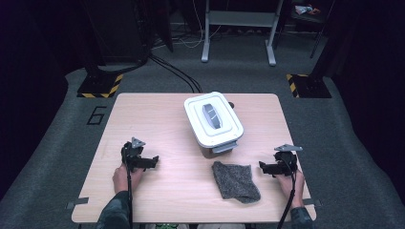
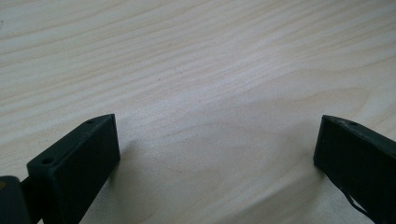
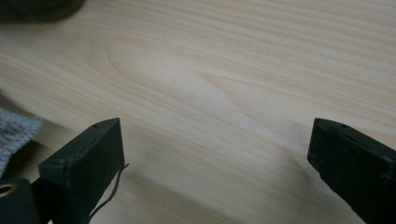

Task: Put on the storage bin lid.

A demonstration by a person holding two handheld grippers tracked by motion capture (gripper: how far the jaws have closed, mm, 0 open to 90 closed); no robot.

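Note:
On the wooden table (image 1: 157, 119), a white lidded box (image 1: 213, 119) with a grey handle on its lid stands at the middle back. In front of it lies a grey knitted cloth (image 1: 235, 180), flat and crumpled at one end. My left gripper (image 1: 154, 161) rests low at the table's left, jaws pointing right; they stand wide apart over bare wood (image 2: 217, 144). To the right of the cloth is my right gripper (image 1: 262, 168), pointing left, open (image 3: 217, 149) with nothing between its jaws. An edge of the cloth (image 3: 14, 130) shows at the left of the right gripper view.
The floor around the table is grey carpet, with a metal stand (image 1: 239, 28) and cables behind the table. Black posts with yellow-black striped bases (image 1: 100, 86) stand at the back left and right. A dark blurred shape (image 3: 37, 7) sits in the right gripper view's top left corner.

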